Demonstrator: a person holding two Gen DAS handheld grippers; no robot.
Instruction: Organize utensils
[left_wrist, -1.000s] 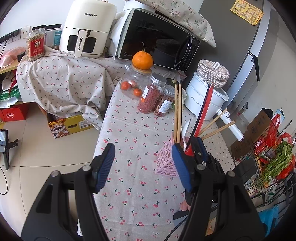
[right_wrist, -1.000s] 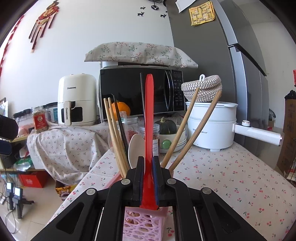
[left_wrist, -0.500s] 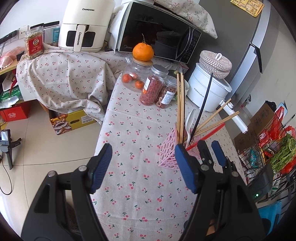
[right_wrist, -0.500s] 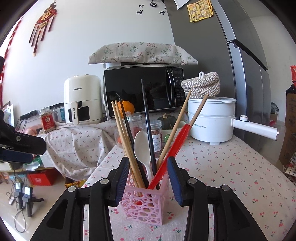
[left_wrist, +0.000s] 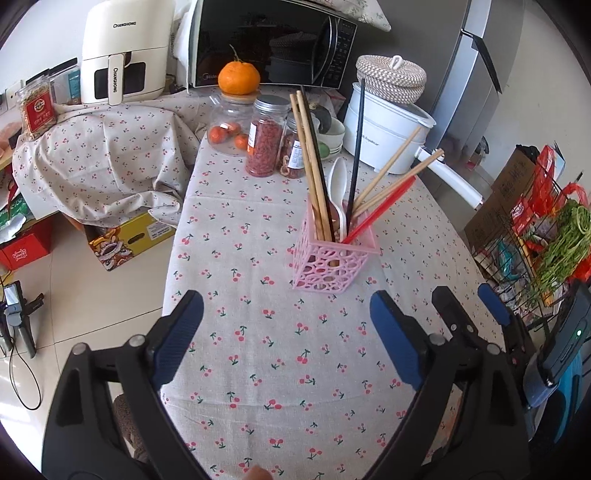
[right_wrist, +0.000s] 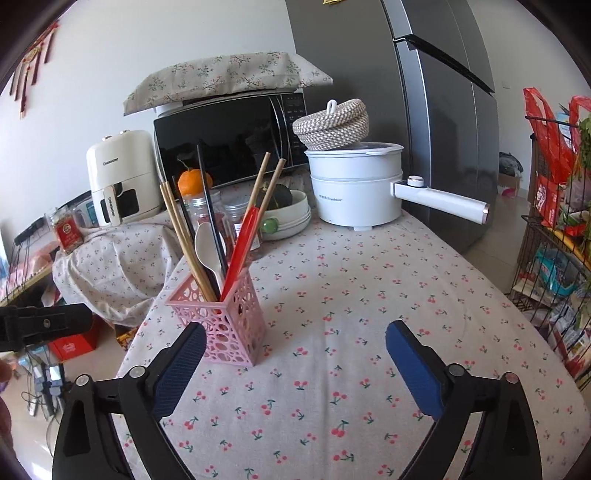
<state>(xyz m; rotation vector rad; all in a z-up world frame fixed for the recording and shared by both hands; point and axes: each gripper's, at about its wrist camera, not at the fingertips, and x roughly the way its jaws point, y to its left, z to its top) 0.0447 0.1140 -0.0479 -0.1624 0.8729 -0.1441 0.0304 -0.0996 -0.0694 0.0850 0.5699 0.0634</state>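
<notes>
A pink lattice holder stands on the cherry-print tablecloth. In it are wooden chopsticks, a black chopstick, a white spoon and a red utensil that leans to the right. My left gripper hangs short of the holder, jaws opening, nothing between them. My right gripper is back from the holder and to its right, jaws opening wide and empty.
Behind the holder stand glass jars, an orange, a microwave, an air fryer and a white electric pot with a long handle. A fridge and a wire rack stand right. The table's left edge drops to the floor.
My right gripper has let go of the red utensil, which now leans in the holder. Both grippers have drawn back from the holder and opened wider.
</notes>
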